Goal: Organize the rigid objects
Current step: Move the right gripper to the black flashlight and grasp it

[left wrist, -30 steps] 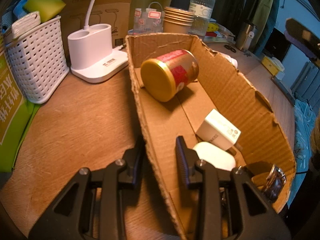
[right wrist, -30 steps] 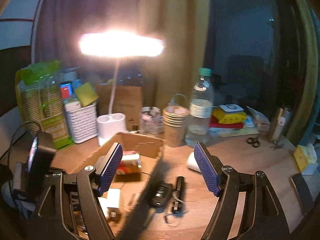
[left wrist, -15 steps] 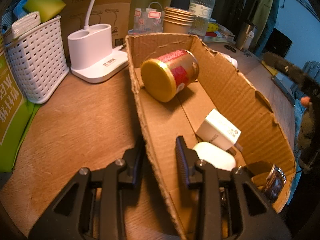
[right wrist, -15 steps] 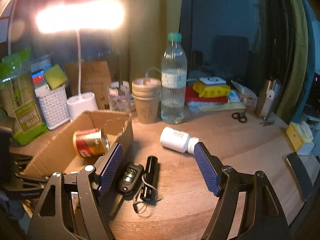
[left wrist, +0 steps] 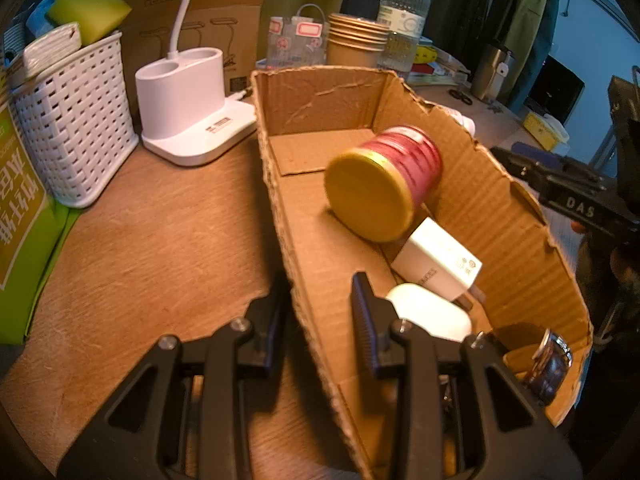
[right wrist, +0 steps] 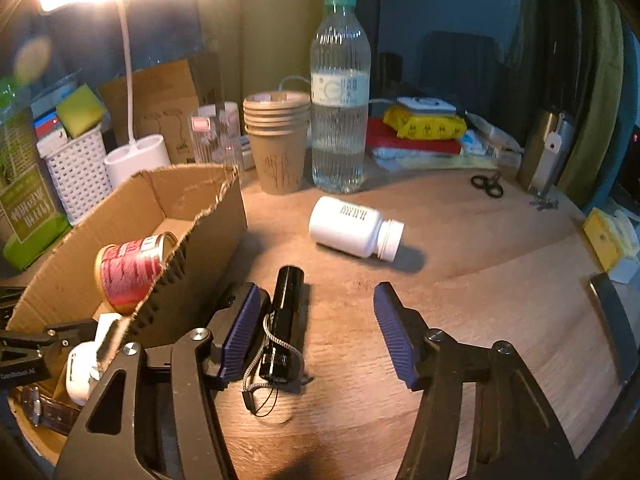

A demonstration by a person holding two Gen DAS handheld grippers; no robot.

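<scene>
My left gripper (left wrist: 320, 308) is shut on the near left wall of the cardboard box (left wrist: 280, 184). Inside the box lie a red can with a gold lid (left wrist: 380, 192), a white charger (left wrist: 436, 264), a white earbud case (left wrist: 428, 316) and a watch (left wrist: 548, 364). My right gripper (right wrist: 316, 332) is open and low over the table. A black flashlight (right wrist: 284, 320) lies just inside its left finger (right wrist: 240, 332). A white pill bottle (right wrist: 352, 228) lies on its side farther back. The box (right wrist: 200, 248) stands to the left in the right wrist view.
A white lamp base (left wrist: 188, 108), a white woven basket (left wrist: 76, 120) and a green package (left wrist: 20, 216) stand left of the box. Paper cups (right wrist: 280, 140) and a water bottle (right wrist: 340, 92) stand behind. Scissors (right wrist: 488, 186) and a yellow pack (right wrist: 424, 124) lie at the back right.
The right gripper has come down and forward to the flashlight. The box has shifted and the red can has rolled toward the charger. The left gripper keeps its hold.
</scene>
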